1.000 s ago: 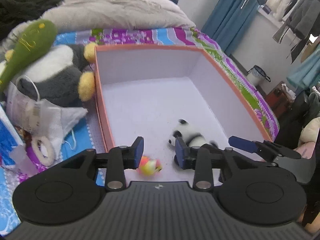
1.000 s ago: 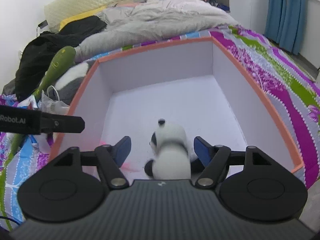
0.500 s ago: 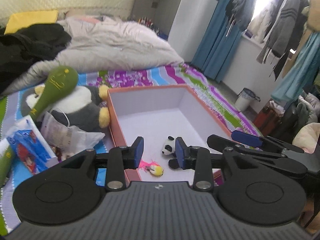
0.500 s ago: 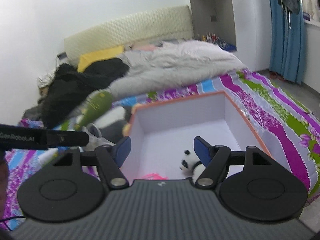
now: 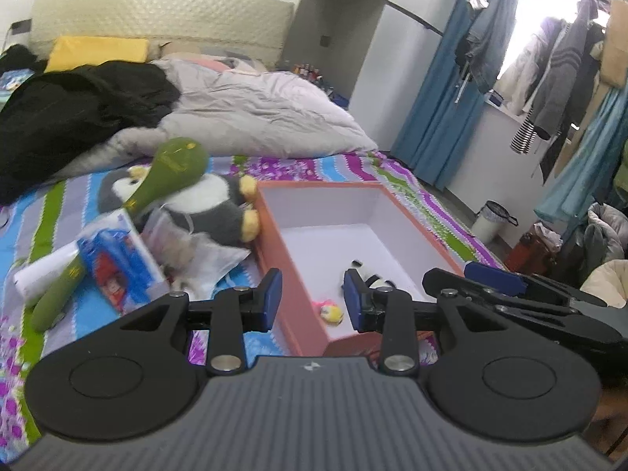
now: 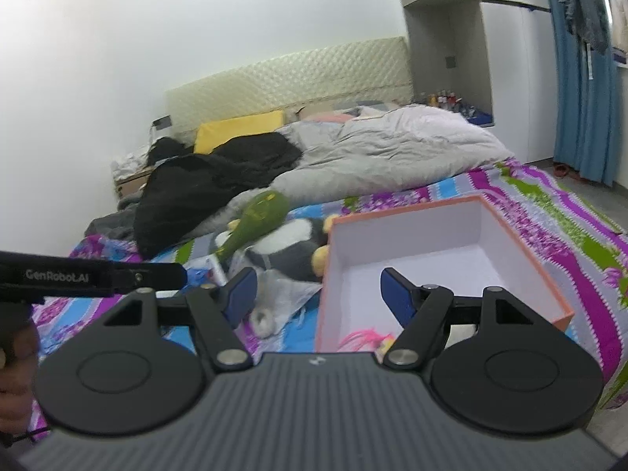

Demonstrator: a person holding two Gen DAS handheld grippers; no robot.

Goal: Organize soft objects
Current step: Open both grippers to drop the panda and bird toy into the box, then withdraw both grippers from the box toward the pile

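Small panda plush (image 5: 371,278) lies on the white floor of the orange-walled box (image 5: 292,306), at the near end, partly hidden behind the right finger of the left gripper (image 5: 312,301). Just beside it, toward the near-left corner, a yellow-and-pink soft toy (image 5: 331,313) rests on the same floor. In the right wrist view only its pink tuft (image 6: 363,338) shows above the gripper body; the panda cannot be seen there.

Left gripper: jaws parted, nothing between the blue pads. It hangs above the box's near-left wall, and both toys lie below and slightly ahead of it, no contact.

Right gripper (image 6: 320,294): jaws spread wide, empty. It is held above the box (image 6: 522,251), near the box's near-left corner, clear of the walls. From the left wrist view its fingers (image 5: 494,276) reach in from the right, over the box's near-right edge.

Box sits on a striped purple, blue and green bedspread (image 5: 310,165). Touching its left wall: a large grey-and-white penguin plush (image 5: 212,204) with yellow feet. A green club-shaped plush (image 5: 172,167) lies across the penguin. Further left, a blue printed package (image 5: 114,263) and a crumpled clear plastic bag (image 5: 204,255), a second green plush (image 5: 57,294) beside them. Behind, a rumpled grey duvet (image 5: 259,114), black clothing (image 5: 78,110) and a yellow pillow (image 5: 98,49) against the quilted headboard (image 5: 157,11).
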